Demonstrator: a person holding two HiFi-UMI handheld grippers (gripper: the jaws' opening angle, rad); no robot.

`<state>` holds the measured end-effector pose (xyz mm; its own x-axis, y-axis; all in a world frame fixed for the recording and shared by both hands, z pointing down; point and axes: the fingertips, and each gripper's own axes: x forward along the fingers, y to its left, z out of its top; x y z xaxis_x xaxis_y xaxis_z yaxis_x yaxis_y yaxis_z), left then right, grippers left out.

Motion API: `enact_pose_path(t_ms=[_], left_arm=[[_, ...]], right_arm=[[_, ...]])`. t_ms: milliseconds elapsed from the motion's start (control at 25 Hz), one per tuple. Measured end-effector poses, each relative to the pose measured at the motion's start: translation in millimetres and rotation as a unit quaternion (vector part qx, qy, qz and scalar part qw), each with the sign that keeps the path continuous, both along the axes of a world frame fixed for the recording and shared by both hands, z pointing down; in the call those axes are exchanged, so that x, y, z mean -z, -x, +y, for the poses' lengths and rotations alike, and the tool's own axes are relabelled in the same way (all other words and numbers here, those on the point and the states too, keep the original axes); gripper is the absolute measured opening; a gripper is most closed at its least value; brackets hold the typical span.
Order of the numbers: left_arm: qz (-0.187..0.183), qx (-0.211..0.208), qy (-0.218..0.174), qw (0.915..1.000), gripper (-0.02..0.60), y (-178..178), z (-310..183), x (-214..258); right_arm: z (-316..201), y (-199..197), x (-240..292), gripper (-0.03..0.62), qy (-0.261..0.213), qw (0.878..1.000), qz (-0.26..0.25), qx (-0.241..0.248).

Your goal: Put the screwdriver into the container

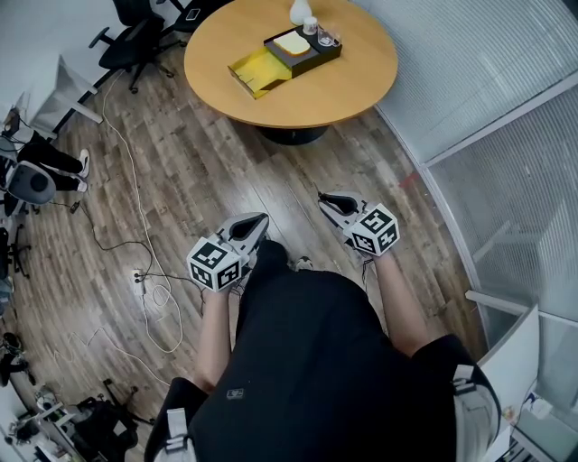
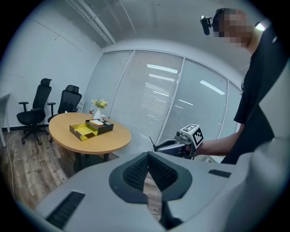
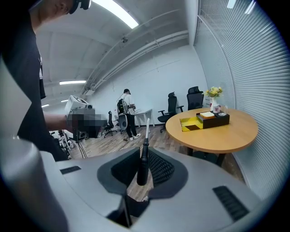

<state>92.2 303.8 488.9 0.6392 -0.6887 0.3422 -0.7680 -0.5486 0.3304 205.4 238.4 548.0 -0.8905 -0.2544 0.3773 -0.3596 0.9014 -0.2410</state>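
A black-handled screwdriver (image 3: pixel 142 159) with a pale shaft stands upright between the pads of my right gripper (image 3: pixel 143 164), which is shut on its handle. The container (image 1: pixel 278 55), a yellow and black open box, sits on the round wooden table (image 1: pixel 348 90) well ahead of both grippers; it also shows as the container (image 3: pixel 204 120) and the container (image 2: pixel 90 128). My left gripper (image 2: pixel 146 158) is shut with nothing between its pads. In the head view the left gripper (image 1: pixel 257 222) and right gripper (image 1: pixel 326 200) are held side by side over the wood floor, far short of the table.
A white vase (image 1: pixel 300 11) and a glass (image 1: pixel 326 37) stand by the container. Black office chairs (image 1: pixel 135 36) are left of the table, and cables (image 1: pixel 149 271) trail on the floor. A glass wall with blinds (image 1: pixel 488 81) runs along the right. A person (image 3: pixel 125 112) stands far off.
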Motion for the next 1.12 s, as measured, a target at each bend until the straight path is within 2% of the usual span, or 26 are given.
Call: enact_pose_path(t_ms=[480, 800, 1120], left_arm=[[0.004, 0.002, 0.000, 1.0000, 0.005, 16, -7, 2], [0.008, -0.008, 0.001, 0.9999, 0.005, 33, -37, 3], [0.018, -0.013, 0.002, 0.9998, 0.005, 66, -70, 3]], right_arm=[[-2, 15, -3, 0.051, -0.015, 0.999, 0.031, 0.023], [-22, 30, -8, 0.051, -0.013, 0.998, 0.050, 0.030], [-50, 59, -3, 0.051, -0.015, 0.998, 0.057, 0.023]])
